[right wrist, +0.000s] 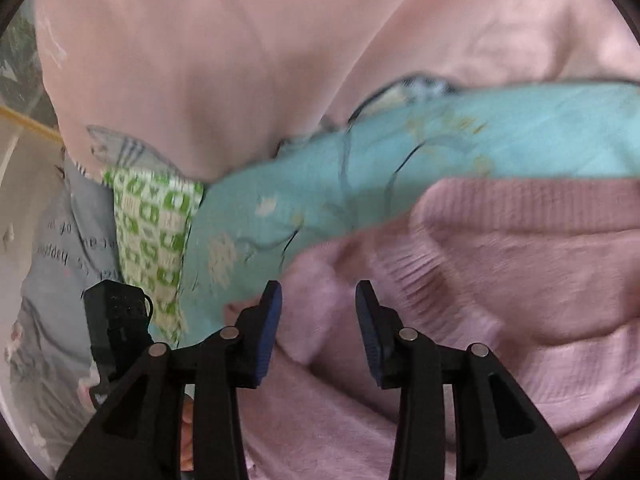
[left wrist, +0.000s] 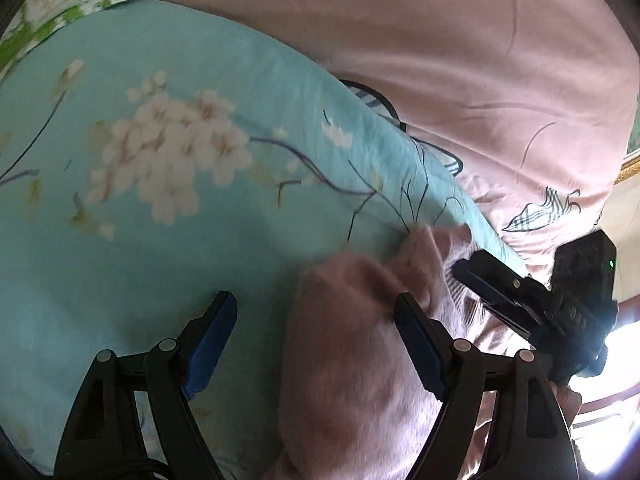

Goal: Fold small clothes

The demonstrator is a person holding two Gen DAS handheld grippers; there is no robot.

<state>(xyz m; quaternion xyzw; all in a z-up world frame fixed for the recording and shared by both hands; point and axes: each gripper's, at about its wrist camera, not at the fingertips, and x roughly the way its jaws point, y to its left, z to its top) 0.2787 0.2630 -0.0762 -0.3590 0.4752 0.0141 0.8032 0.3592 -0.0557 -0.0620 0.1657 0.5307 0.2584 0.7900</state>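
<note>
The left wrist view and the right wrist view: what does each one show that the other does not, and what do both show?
Only the left wrist view shows the large white blossom print on the turquoise bedding, and the right claw reaching over the pink sweater from the right side.

Only the right wrist view shows the sweater's ribbed hem, some grey cloth with printed writing, and the right claw's own pads standing apart above the knit.

Both show the pink sweater, the turquoise bedding, the pink sheet behind, and a green-and-white patterned cloth.
</note>
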